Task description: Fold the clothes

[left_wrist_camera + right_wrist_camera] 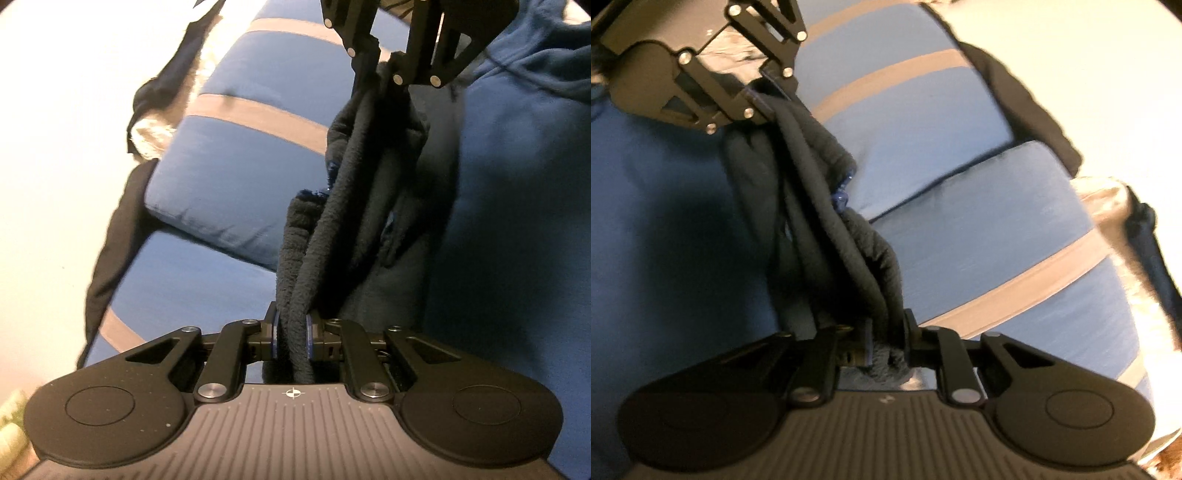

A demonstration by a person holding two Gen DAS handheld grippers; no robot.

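Between the two grippers, above the pale bed, a dark fleece garment was held stretched. The left gripper was clamped on one bunched edge, the right gripper on the other. The fleece was judged soft, thick, limp and light; bunched folds could slip, so hems were best pinched. No containers were seen. A blue striped garment lay beneath.

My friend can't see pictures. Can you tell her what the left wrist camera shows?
The left claw is shut on a dark fleecy garment, stretched to the right claw gripping its far end. Below lies a blue cushion with grey stripes.
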